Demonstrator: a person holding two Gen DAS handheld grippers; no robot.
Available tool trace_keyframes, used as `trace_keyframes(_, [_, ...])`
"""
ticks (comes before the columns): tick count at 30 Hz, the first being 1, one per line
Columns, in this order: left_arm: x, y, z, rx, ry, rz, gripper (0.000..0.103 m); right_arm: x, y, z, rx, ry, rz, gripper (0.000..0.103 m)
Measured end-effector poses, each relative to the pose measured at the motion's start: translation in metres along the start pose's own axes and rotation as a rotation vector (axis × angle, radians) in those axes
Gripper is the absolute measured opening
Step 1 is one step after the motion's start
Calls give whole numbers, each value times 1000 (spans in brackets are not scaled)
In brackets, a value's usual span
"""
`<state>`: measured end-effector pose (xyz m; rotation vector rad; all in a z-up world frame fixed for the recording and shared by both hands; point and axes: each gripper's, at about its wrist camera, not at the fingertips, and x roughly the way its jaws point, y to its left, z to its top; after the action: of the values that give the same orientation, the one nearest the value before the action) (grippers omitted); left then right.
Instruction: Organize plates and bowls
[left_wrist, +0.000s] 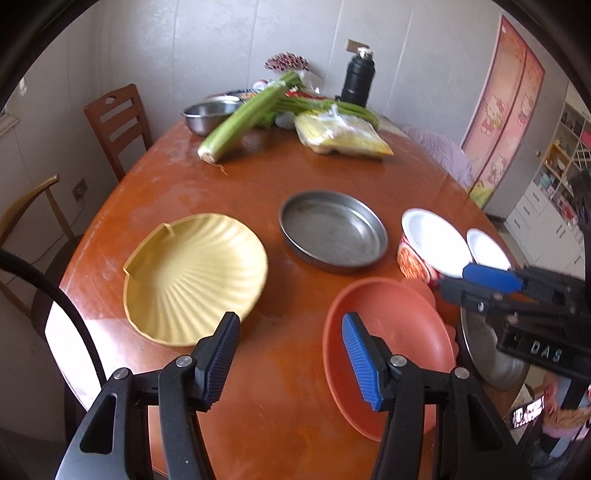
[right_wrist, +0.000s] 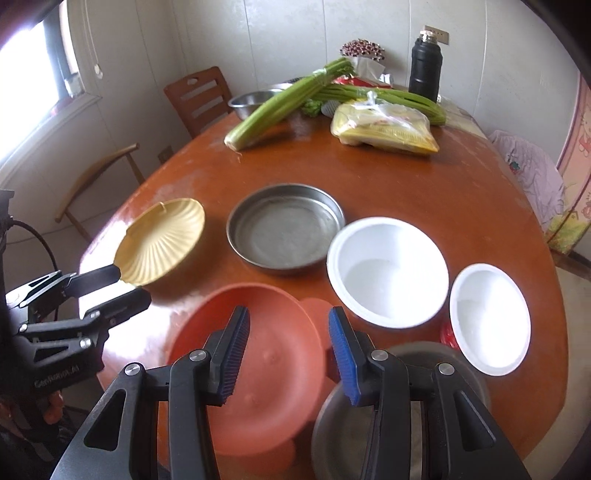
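Observation:
On the brown table lie a yellow shell-shaped plate (left_wrist: 195, 277) (right_wrist: 162, 242), a round steel pan (left_wrist: 332, 230) (right_wrist: 286, 229), an orange plate (left_wrist: 391, 347) (right_wrist: 258, 354), a large white bowl with a red pattern (left_wrist: 432, 245) (right_wrist: 388, 271), a smaller white bowl (left_wrist: 487, 249) (right_wrist: 489, 317) and a steel bowl (right_wrist: 402, 417) at the front edge. My left gripper (left_wrist: 290, 363) is open and empty above the table between the yellow and orange plates; it also shows in the right wrist view (right_wrist: 133, 284). My right gripper (right_wrist: 288, 356) is open and empty above the orange plate.
At the far end lie celery (right_wrist: 280, 105), long green vegetables, a yellow bag (right_wrist: 384, 127), a steel bowl (left_wrist: 208, 116) and a black flask (right_wrist: 424, 70). Wooden chairs (left_wrist: 118, 125) stand at the left. A cable (left_wrist: 55, 295) hangs near the left gripper.

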<state>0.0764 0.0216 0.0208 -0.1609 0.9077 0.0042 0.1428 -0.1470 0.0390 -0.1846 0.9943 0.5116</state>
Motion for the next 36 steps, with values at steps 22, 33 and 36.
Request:
trace_keyframes(22, [35,-42,-45,40,187,-34,57,59,-1,-4,-133,168,-71,46])
trace_keyframes(33, [46,-49,-50,64,208,-7,54,71,-1,1,-136,198,-100,46])
trace_keyframes(36, [45,-45,-50,54,203,0,47,72,1,0,-127,205,-66,46])
